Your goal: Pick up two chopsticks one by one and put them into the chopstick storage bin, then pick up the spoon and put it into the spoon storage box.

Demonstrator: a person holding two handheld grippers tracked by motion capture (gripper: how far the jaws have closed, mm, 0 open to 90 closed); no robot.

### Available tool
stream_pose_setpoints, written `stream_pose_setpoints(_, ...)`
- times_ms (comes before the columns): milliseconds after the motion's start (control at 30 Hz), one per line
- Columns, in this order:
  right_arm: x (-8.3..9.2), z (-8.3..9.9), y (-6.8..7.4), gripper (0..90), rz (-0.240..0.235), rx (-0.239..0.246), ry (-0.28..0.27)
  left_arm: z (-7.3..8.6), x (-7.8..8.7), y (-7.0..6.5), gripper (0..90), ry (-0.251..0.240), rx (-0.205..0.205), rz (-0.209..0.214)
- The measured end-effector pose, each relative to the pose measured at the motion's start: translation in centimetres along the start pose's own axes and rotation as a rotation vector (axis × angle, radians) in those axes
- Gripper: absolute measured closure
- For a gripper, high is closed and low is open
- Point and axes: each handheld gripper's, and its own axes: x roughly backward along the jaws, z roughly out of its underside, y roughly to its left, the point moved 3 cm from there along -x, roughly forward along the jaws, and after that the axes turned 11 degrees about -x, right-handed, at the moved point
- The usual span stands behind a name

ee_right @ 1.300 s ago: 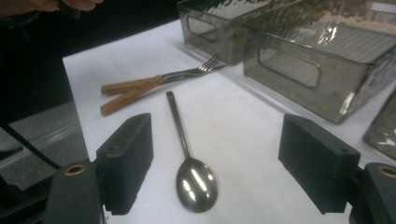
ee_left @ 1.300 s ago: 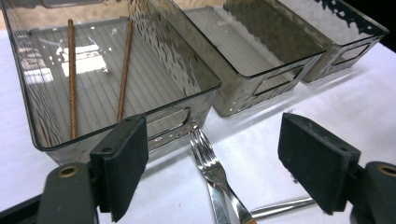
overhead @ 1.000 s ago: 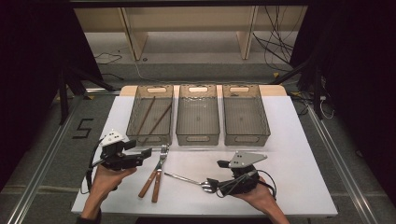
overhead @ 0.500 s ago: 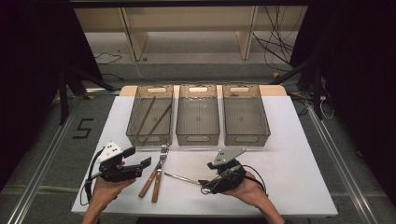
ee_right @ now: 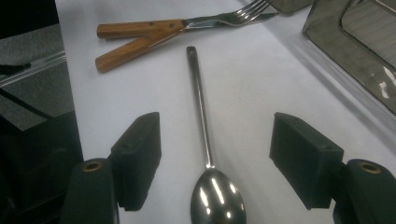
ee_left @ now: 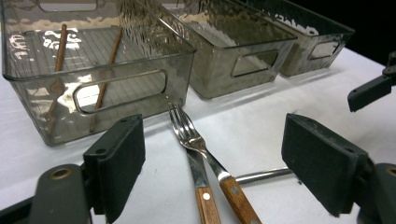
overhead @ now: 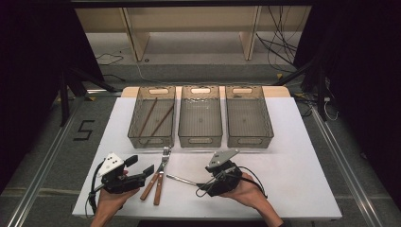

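Fork handles [ee_left: 219,200] (wooden) cut off below.

I counted three bins [overhead: 200,116], two chopsticks [overhead: 147,117], two wooden-handled utensils [overhead: 158,182] and one spoon [ee_right: 205,140] on my tabletop [overhead: 293,165].

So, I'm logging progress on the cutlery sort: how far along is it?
Done: two chopsticks lie in the left bin. In hand: nothing yet; the right claw is open over the spoon, the left claw open at the two forks. Left: spoon and forks; the other bins look empty.
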Motion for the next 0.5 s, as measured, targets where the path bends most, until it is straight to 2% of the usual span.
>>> stream_pose_setpoints(100,-0.4,-0.1,0.0,34.2,0.001,0.006,0.011,0.1,0.0,-0.1,20.4,0.000,-0.016,-0.002)
stream_pose_setpoints(233,-1.0,-0.3,-0.1,34.4,0.000,0.009,0.036,0.3,0.1,-0.2,19.6,-0.011,-0.007,0.004)
stream_pose_setpoints(300,-1.3,-0.3,-0.2,34.5,0.004,0.012,0.053,0.6,0.0,-0.3,19.0,-0.011,-0.006,0.008)
stream_pose_setpoints(367,-1.7,-0.3,-0.2,35.5,0.008,0.010,0.074,0.7,-0.1,-0.5,19.0,-0.002,-0.024,0.002)
stream_pose_setpoints(500,-2.3,-0.4,-0.2,38.4,0.003,0.009,0.118,0.9,0.0,-0.8,18.7,-0.018,-0.032,0.006)
